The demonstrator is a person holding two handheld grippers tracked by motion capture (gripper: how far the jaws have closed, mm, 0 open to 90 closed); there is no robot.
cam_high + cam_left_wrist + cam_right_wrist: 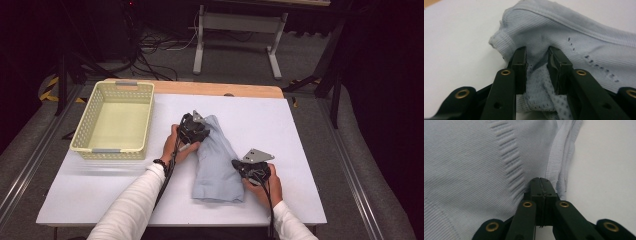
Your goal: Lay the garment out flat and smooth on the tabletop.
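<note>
the folded pale-blue garment (216,162) lies mid-tabletop (300,130) with its long axis running from far-left to near-right. the left gripper (196,131) sits at the far end, jaws partly apart with a fold of cloth between them, and the right gripper (251,167) has its jaws pressed together at the near right hem. the yellow basket (116,120) stands empty well to the left, nearer the left hand, with bare tabletop between.
</note>
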